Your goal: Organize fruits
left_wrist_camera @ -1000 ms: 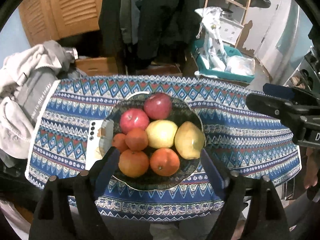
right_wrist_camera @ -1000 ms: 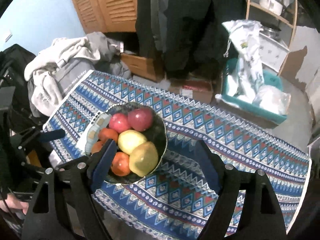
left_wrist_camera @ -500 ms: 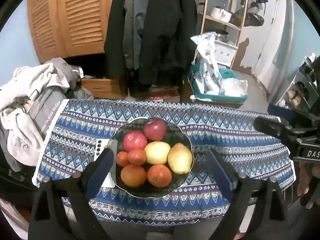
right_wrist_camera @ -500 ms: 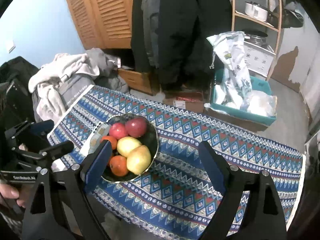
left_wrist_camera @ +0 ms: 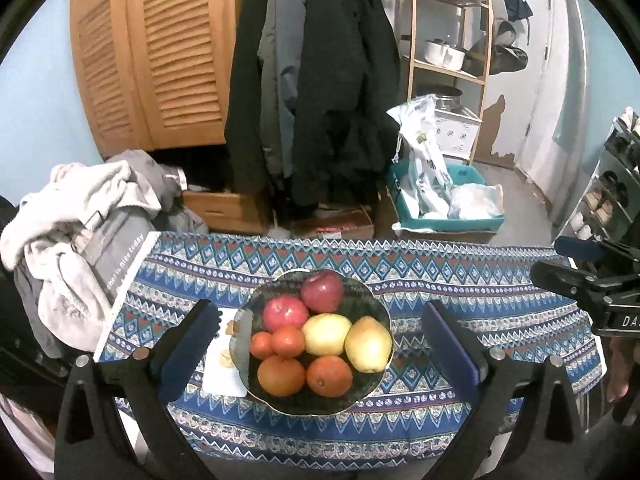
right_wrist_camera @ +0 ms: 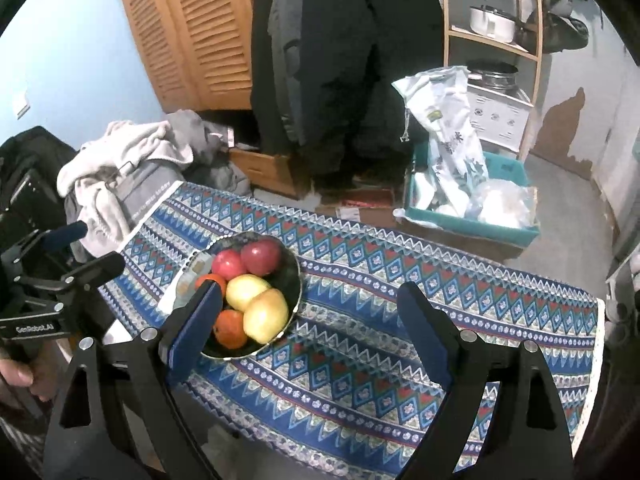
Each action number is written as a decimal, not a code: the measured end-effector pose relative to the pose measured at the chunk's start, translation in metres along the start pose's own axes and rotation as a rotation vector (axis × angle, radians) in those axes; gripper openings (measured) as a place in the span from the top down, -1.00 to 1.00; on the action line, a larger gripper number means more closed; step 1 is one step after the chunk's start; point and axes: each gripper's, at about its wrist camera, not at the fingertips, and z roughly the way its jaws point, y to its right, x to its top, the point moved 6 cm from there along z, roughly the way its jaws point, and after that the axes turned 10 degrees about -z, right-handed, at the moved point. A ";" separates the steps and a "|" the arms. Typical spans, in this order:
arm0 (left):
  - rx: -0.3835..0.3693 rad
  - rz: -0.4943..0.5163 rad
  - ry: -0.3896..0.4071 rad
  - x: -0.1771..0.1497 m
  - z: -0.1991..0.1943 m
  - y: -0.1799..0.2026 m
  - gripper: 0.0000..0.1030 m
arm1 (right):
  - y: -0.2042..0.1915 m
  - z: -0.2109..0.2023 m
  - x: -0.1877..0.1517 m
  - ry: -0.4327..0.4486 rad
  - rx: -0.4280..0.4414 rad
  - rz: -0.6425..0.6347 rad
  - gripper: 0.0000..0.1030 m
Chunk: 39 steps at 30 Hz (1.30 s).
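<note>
A dark bowl (left_wrist_camera: 376, 306) sits on the patterned blue tablecloth (left_wrist_camera: 480, 292). It holds two red apples (left_wrist_camera: 322, 291), two yellow pears (left_wrist_camera: 368, 344) and several oranges (left_wrist_camera: 281, 375). My left gripper (left_wrist_camera: 320, 344) is open and empty, held back above the table's near edge, with its fingers framing the bowl. My right gripper (right_wrist_camera: 312, 320) is open and empty, to the right of the bowl (right_wrist_camera: 294, 280), above the cloth (right_wrist_camera: 400, 280). The left gripper also shows at the left edge of the right wrist view.
A white phone or card (left_wrist_camera: 220, 368) lies under the bowl's left side. A pile of clothes (left_wrist_camera: 80, 216) sits at the table's left end. Behind the table are hanging coats (left_wrist_camera: 320, 80), a teal bin with bags (left_wrist_camera: 440, 200) and a wooden shelf (left_wrist_camera: 448, 40).
Both grippers have pulled back and up from the bowl, which looks smaller and farther now. Both stay open and empty. The fruit has not moved.
</note>
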 end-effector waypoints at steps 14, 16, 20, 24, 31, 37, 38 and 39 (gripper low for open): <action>0.022 0.033 0.027 0.000 -0.008 0.013 -0.98 | 0.009 -0.003 -0.005 -0.004 -0.011 0.025 -0.71; 0.028 0.041 0.027 0.000 -0.008 0.015 -0.98 | 0.010 -0.004 -0.006 -0.003 -0.011 0.026 -0.71; 0.035 0.048 0.025 -0.002 -0.008 0.017 -0.98 | 0.012 -0.006 -0.007 0.002 -0.013 0.029 -0.71; 0.040 0.049 0.025 -0.002 -0.009 0.018 -0.98 | 0.013 -0.007 -0.007 0.003 -0.011 0.029 -0.71; 0.042 0.042 0.009 -0.003 -0.007 0.017 -0.98 | 0.013 -0.007 -0.007 0.003 -0.013 0.031 -0.71; 0.041 0.043 0.001 -0.004 -0.005 0.017 -0.98 | 0.013 -0.009 -0.008 0.000 -0.011 0.031 -0.71; 0.041 0.043 -0.001 -0.004 -0.004 0.017 -0.98 | 0.013 -0.009 -0.009 0.000 -0.010 0.032 -0.71; 0.040 0.043 -0.005 -0.005 -0.004 0.017 -0.98 | 0.013 -0.009 -0.009 -0.001 -0.010 0.032 -0.71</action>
